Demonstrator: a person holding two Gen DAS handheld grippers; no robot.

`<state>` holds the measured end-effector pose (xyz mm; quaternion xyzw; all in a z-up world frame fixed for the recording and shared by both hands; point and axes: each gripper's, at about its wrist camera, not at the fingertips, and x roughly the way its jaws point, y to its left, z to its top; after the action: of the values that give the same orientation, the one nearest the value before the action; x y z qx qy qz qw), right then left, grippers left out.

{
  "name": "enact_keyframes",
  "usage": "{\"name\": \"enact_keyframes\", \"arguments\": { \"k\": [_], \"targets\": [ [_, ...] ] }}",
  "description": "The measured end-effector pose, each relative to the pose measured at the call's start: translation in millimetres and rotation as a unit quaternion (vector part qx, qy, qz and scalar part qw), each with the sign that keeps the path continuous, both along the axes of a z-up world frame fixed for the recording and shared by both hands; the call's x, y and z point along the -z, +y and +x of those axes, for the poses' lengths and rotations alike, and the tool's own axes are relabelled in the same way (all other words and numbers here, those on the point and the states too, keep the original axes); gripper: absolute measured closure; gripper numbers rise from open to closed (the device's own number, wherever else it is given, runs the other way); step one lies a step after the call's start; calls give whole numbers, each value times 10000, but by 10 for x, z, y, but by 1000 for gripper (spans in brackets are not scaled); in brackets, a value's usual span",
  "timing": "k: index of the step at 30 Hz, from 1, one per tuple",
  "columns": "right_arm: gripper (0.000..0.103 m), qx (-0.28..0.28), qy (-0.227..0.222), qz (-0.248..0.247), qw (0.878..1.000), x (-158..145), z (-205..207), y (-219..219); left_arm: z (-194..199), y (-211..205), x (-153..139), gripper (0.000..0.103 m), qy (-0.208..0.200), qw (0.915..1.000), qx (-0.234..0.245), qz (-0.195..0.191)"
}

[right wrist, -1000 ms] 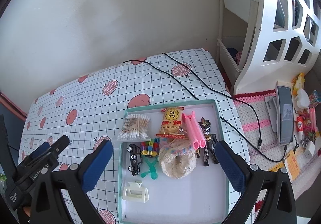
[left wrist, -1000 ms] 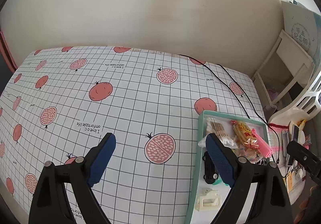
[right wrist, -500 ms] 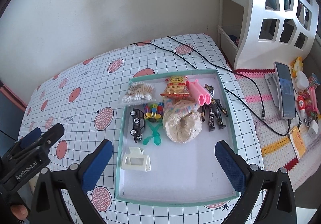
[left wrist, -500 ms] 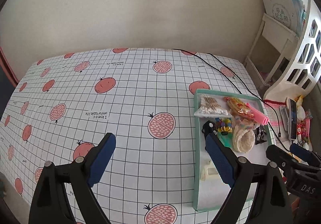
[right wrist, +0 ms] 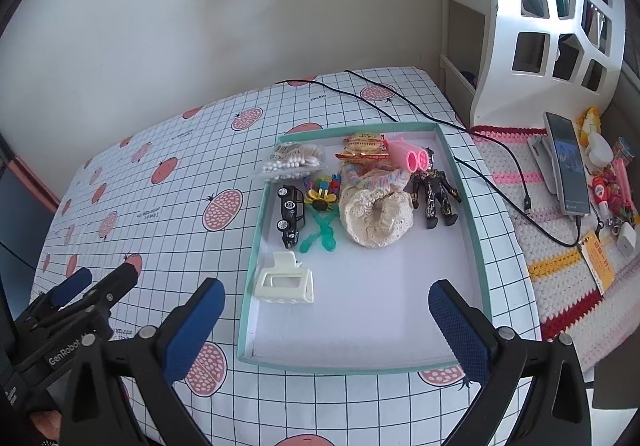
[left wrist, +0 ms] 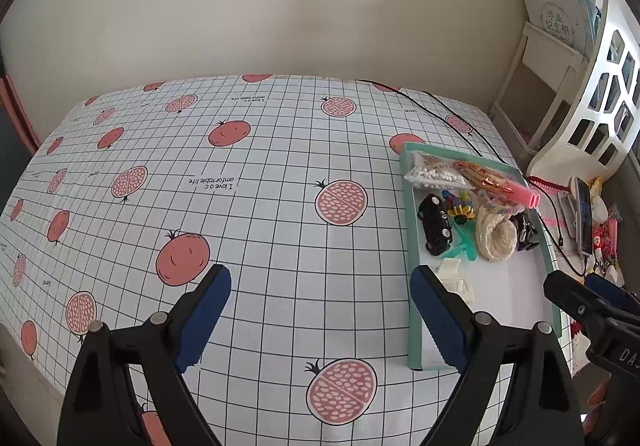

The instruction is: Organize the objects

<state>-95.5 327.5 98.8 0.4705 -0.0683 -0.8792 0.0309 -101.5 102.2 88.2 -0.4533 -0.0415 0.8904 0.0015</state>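
A shallow teal-rimmed tray (right wrist: 466, 186) lies on the pomegranate-print table. In it lie a white hair claw (right wrist: 285, 280), a black toy car (right wrist: 291, 215), a green flower toy (right wrist: 320, 218), a cotton-swab bag (right wrist: 292, 162), a snack packet (right wrist: 363, 146), a pink tube (right wrist: 412, 156), a cream knitted hat (right wrist: 378, 214) and a dark action figure (right wrist: 434, 190). My right gripper (right wrist: 327, 308) is open and empty above the tray's near part. My left gripper (left wrist: 320, 304) is open and empty over the tablecloth, left of the tray (left wrist: 412, 230).
A black cable (right wrist: 384, 102) runs across the table's far right. To the right lies a crocheted mat (right wrist: 560, 258) with a phone (right wrist: 566, 162) on a stand and small items. A white shelf unit (right wrist: 552, 14) stands at the back right. A wall closes the far side.
Both grippers have pulled back and risen, so the tray and table sit farther off and show more fully. The jaws stayed open. Nothing in the tray moved.
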Motion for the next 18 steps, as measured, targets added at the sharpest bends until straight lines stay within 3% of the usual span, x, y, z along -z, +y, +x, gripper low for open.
{"name": "enact_keyframes", "arguments": {
  "k": [12, 18],
  "targets": [
    [0, -152, -5, 50, 9999, 250, 256, -96, 333, -116, 140, 12, 255, 9996, 101, -20],
    [0, -194, -89, 164, 9996, 416, 344, -124, 458, -152, 318, 12, 164, 9998, 108, -12]
  ]
}}
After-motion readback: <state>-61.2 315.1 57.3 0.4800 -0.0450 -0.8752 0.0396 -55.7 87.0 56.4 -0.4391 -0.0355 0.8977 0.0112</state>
